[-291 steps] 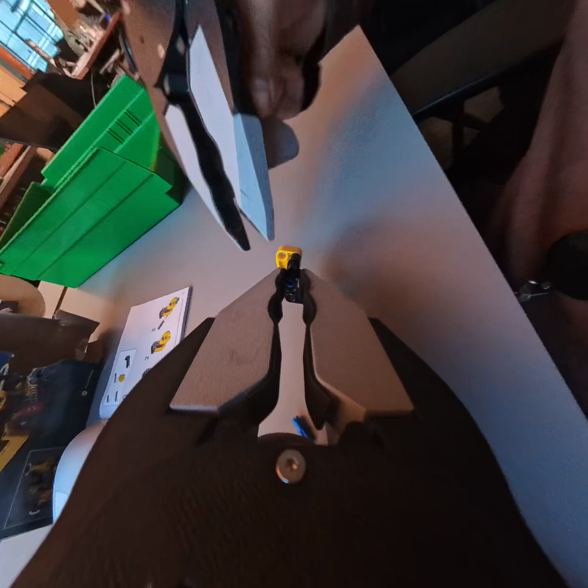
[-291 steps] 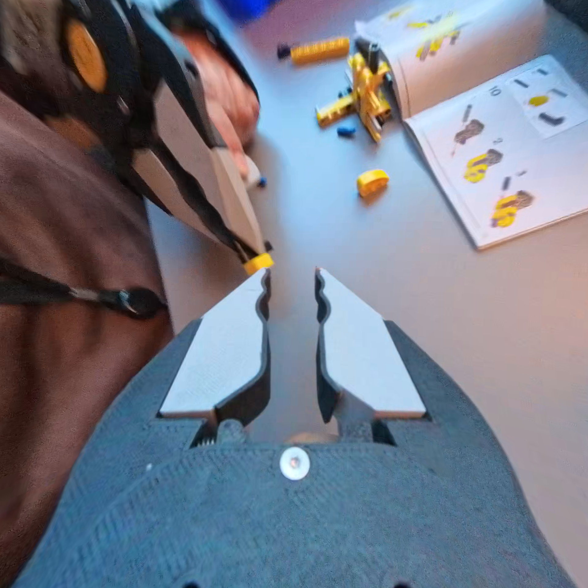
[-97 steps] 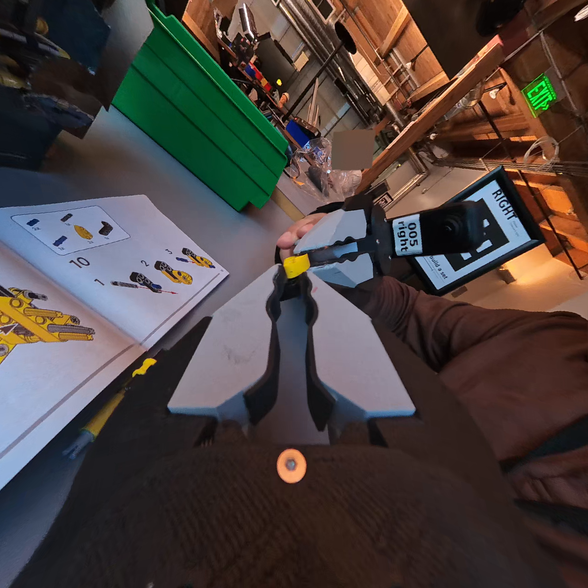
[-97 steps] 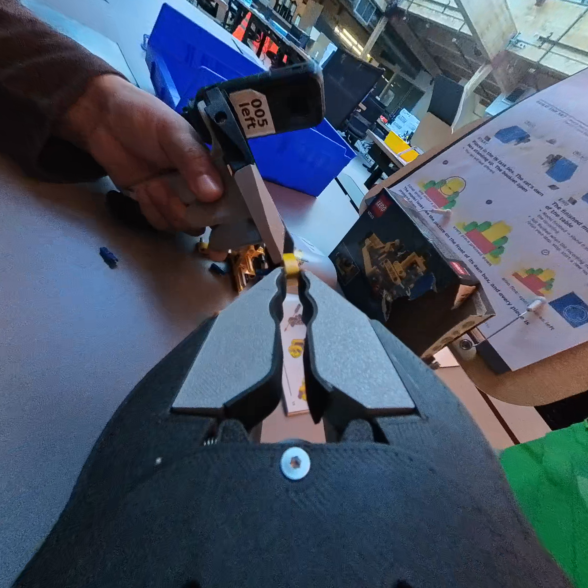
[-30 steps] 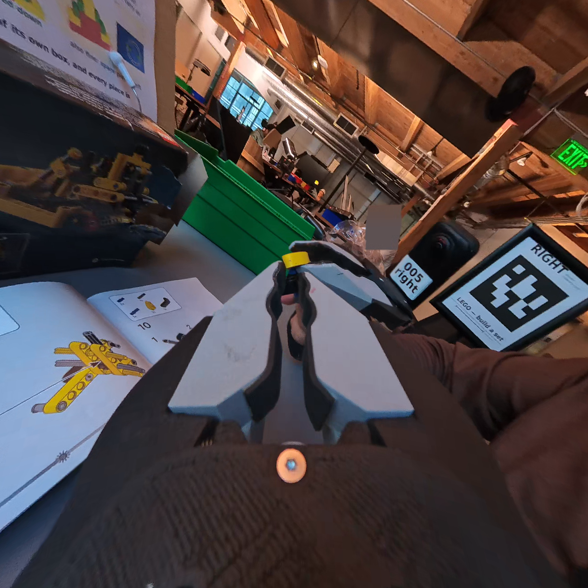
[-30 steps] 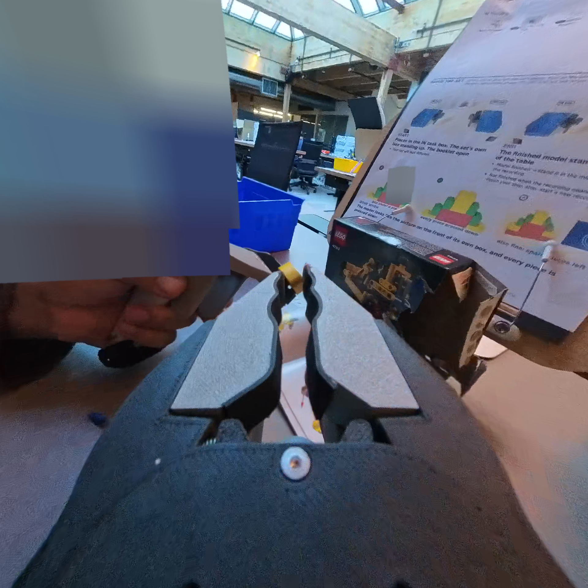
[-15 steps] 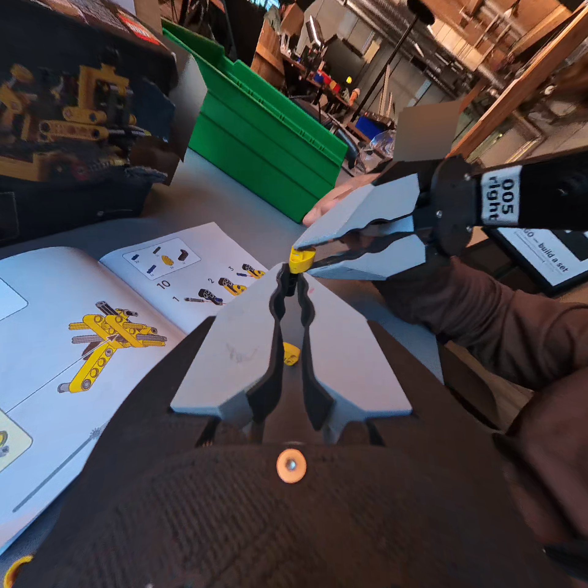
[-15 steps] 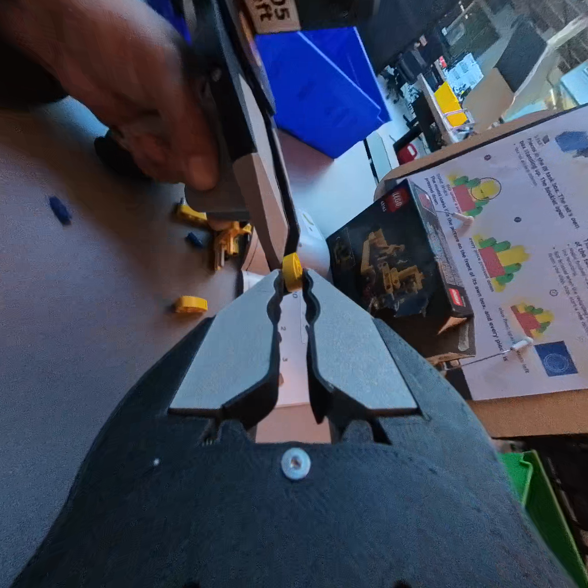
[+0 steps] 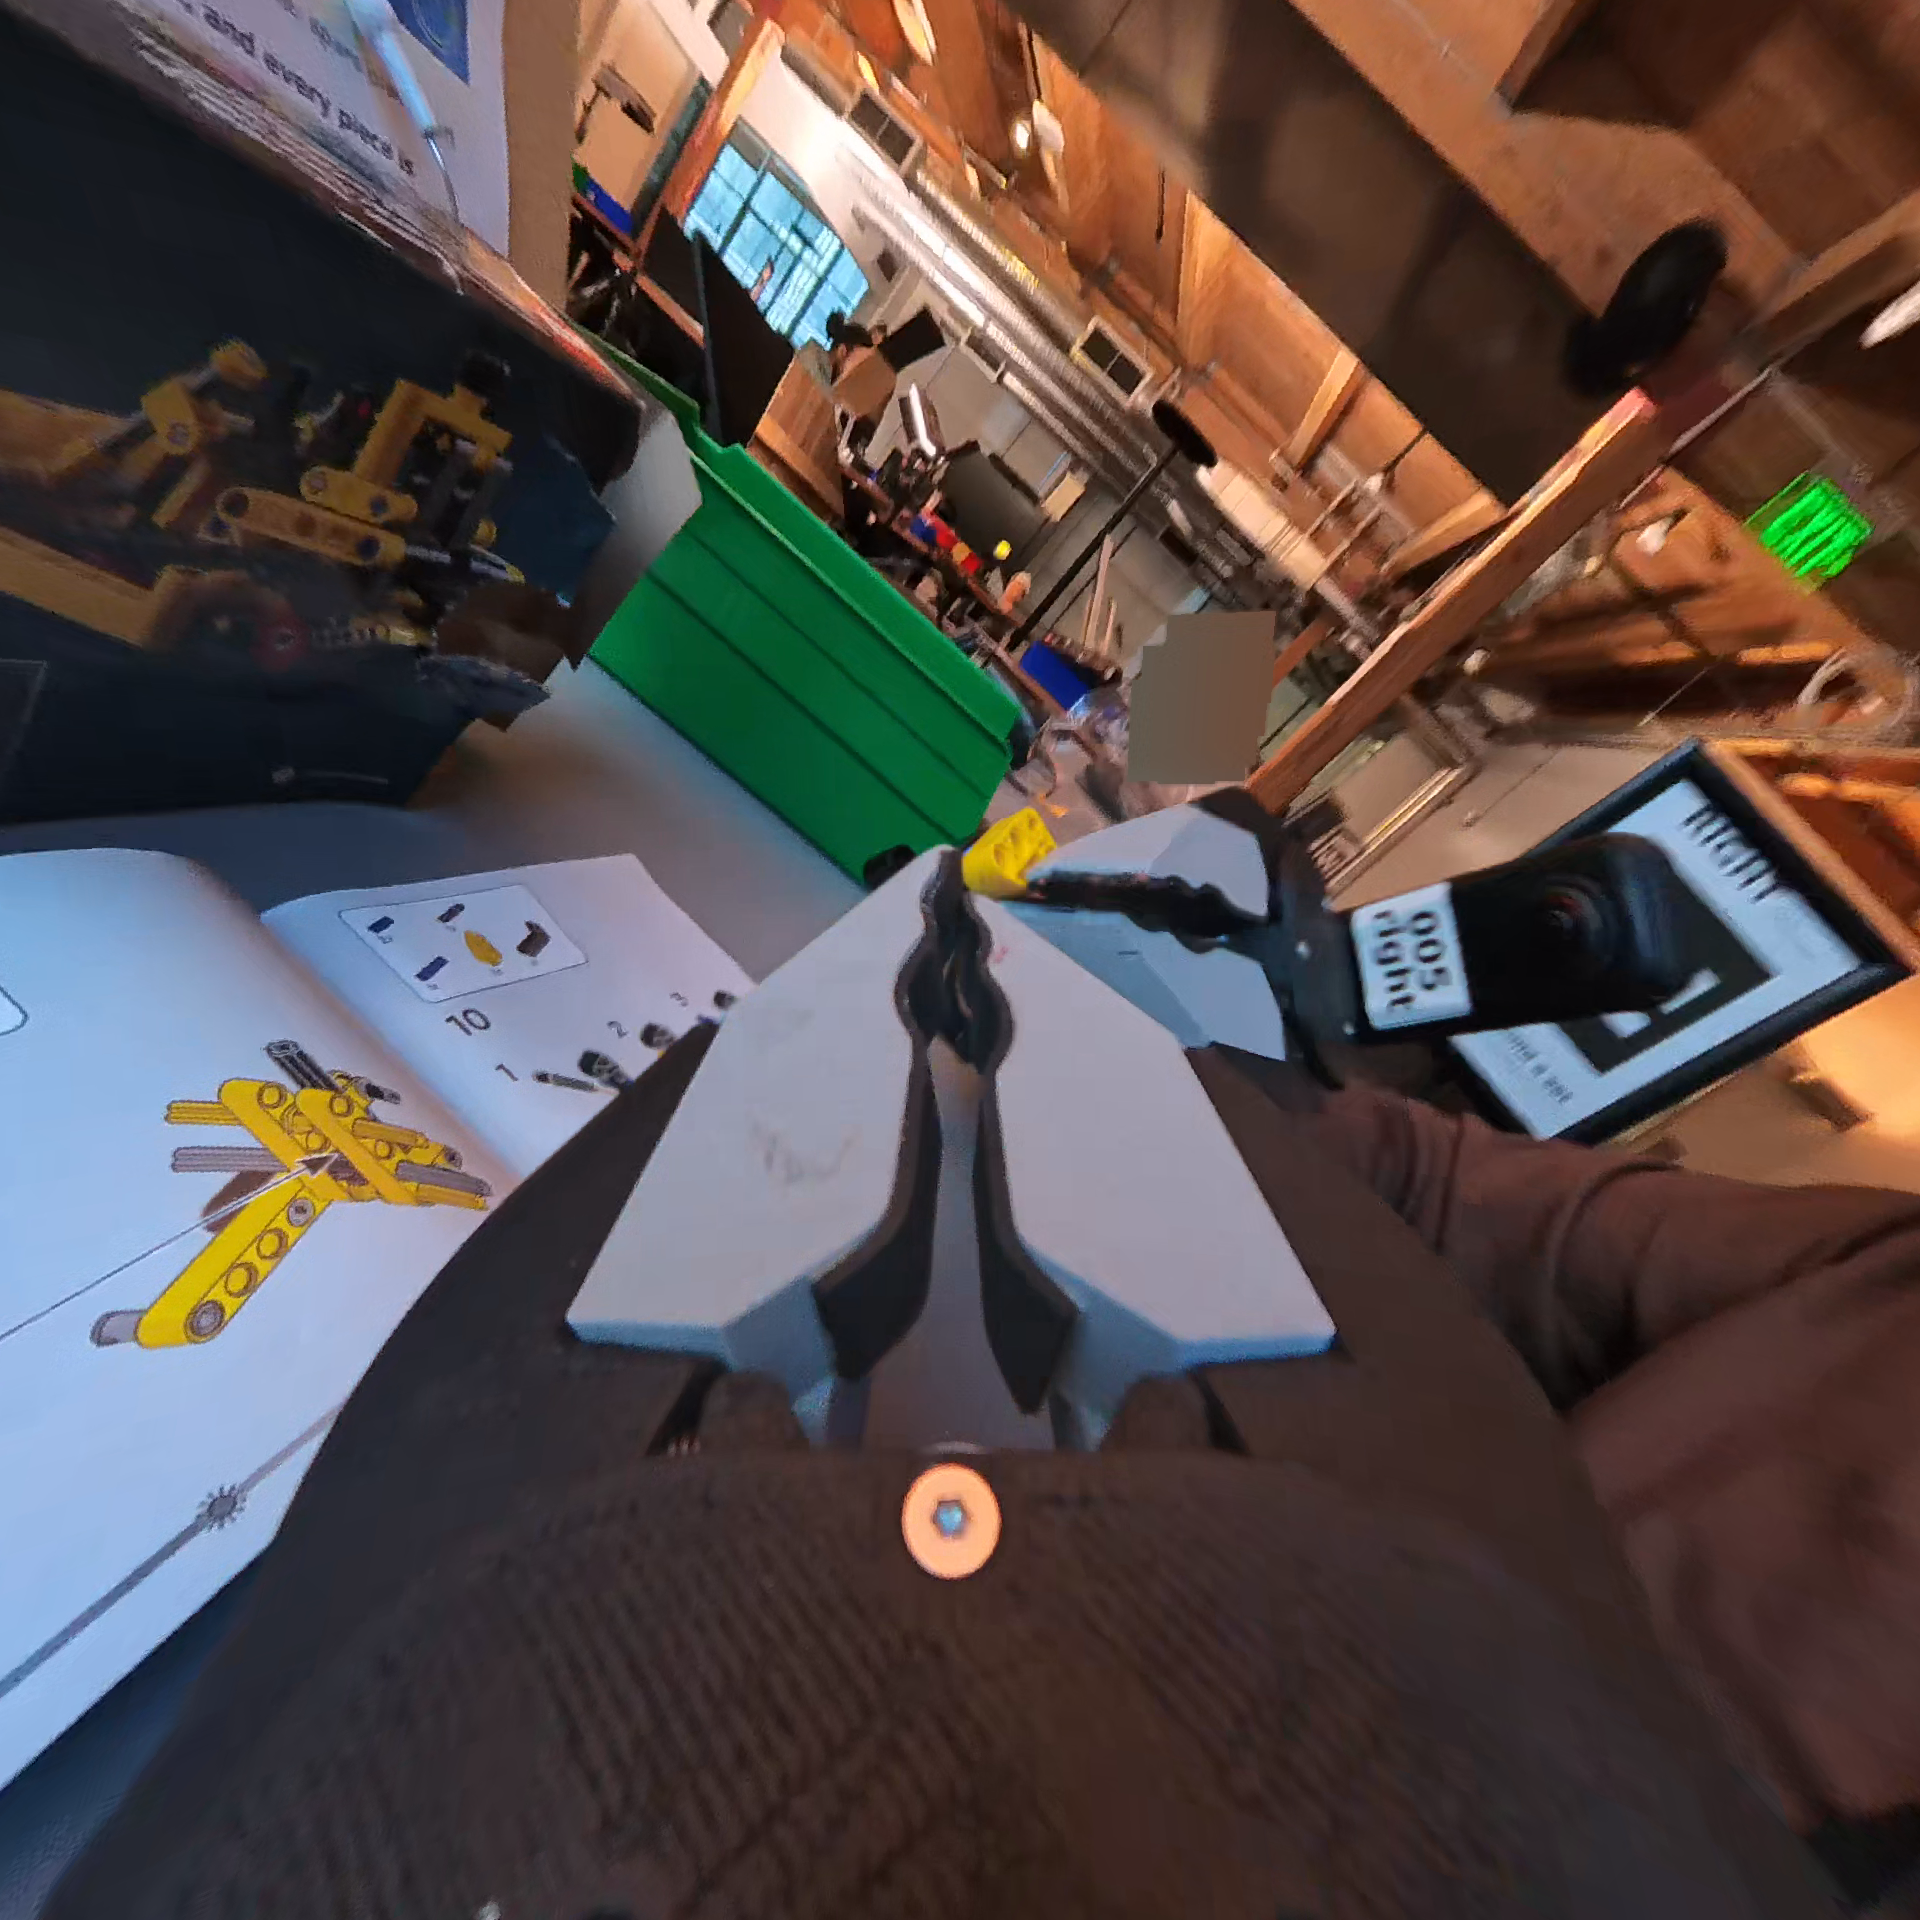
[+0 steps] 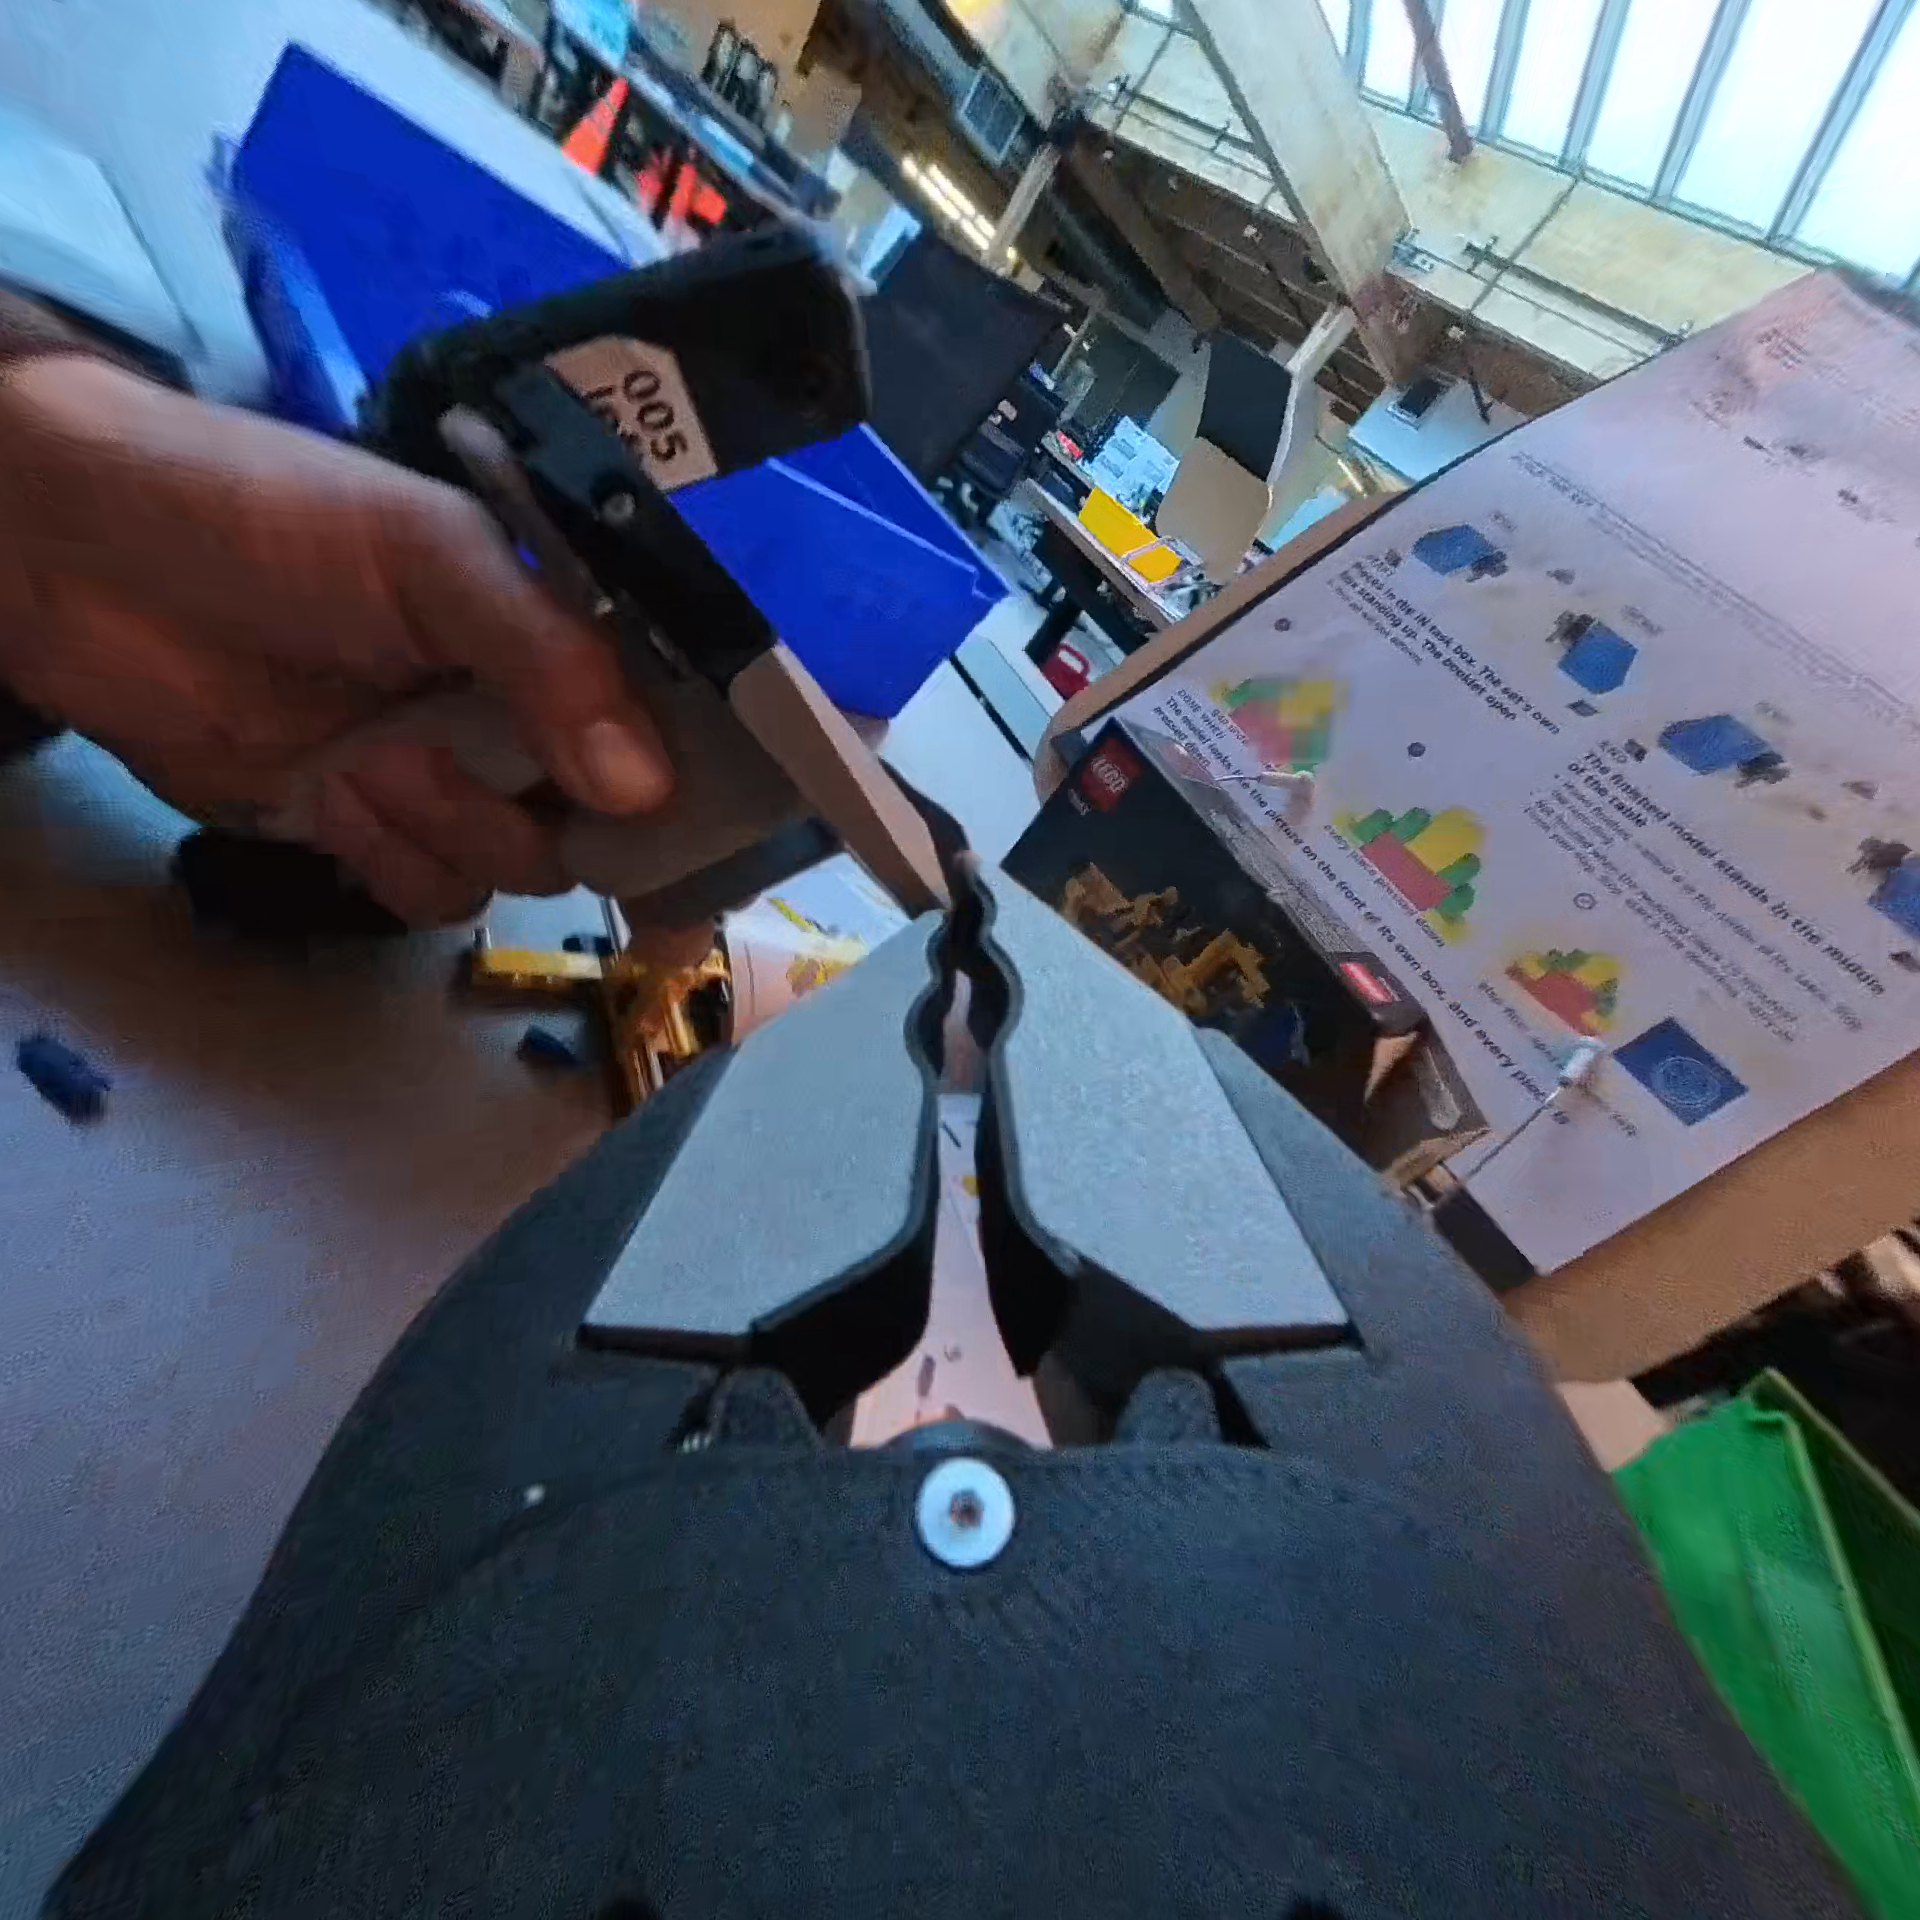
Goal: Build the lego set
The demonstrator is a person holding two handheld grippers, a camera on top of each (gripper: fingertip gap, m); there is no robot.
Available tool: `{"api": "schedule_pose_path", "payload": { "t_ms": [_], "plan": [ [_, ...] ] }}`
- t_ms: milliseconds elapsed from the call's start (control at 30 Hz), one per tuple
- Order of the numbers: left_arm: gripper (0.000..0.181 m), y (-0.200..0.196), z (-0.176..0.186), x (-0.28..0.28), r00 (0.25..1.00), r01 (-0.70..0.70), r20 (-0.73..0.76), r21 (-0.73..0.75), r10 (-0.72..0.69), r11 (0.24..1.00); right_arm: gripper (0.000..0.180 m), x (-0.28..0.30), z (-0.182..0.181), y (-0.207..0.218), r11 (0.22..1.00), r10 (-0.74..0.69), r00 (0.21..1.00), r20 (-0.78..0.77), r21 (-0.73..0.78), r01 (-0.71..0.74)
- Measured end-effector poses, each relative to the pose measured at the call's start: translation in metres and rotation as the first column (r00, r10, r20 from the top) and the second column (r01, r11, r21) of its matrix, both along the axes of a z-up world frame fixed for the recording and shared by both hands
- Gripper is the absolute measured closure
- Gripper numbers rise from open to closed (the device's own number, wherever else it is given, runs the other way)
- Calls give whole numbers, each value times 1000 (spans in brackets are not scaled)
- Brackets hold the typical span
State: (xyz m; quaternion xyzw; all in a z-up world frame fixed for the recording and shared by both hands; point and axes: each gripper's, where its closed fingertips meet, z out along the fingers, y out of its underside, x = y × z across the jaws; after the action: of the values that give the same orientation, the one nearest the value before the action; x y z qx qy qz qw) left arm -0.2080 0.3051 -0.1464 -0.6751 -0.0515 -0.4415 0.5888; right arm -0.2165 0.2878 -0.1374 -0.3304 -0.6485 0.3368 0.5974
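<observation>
A small yellow lego piece (image 9: 1006, 836) sits in the air where the two grippers' tips meet. My left gripper (image 9: 951, 904) is shut, with its tips touching the piece from below. I cannot make out anything between its jaws. The right gripper (image 9: 1034, 883) comes in from the right, shut on the piece. In the right wrist view my right gripper (image 10: 961, 920) is shut and the left gripper (image 10: 940, 883), held by a hand (image 10: 312, 665), meets its tips. The piece is hidden there. A partly built yellow model (image 10: 644, 997) lies on the table.
An open instruction booklet (image 9: 312, 1091) lies at the left, with the dark lego box (image 9: 260, 499) behind it. A green bin (image 9: 790, 675), a blue bin (image 10: 810, 582) and a propped poster board (image 10: 1558, 779) stand around the table. Small blue pieces (image 10: 57, 1070) lie loose. Both grippers' tips are close together, under 4 cm apart.
Both grippers have tipped upward and turned while staying tip to tip. The yellow piece is still at the meeting point and now shows a studded face in the left wrist view.
</observation>
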Motion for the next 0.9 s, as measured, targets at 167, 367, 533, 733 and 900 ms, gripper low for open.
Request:
{"api": "schedule_pose_path", "payload": {
  "t_ms": [167, 367, 533, 733, 900],
  "plan": [
    [181, -1, -4, -10, 1000, -3, 27, -29, 3, 1000, 180, -6, -3, 1, 984, 77, 997, 18, -165, -73],
    [181, -8, -4, 10, 993, 90, -79, -39, -93, 995, 180, 24, 5, 1, 972, 167, 986, 11, -169, -162],
    [181, -10, -9, 24, 978, 112, -171, -43, -117, 993, 177, 42, -2, -7, 988, 151, 987, 63, -29, -149],
    [181, -14, -26, 35, 944, 164, -269, -113, -189, 980, 146, 56, -8, 17, 994, 86, 991, 101, -78, -79],
    [181, -19, -33, 49, 930, 226, -258, -157, -261, 961, 147, 52, -36, -2, 982, 117, 972, 205, 120, -144]
  ]
}}
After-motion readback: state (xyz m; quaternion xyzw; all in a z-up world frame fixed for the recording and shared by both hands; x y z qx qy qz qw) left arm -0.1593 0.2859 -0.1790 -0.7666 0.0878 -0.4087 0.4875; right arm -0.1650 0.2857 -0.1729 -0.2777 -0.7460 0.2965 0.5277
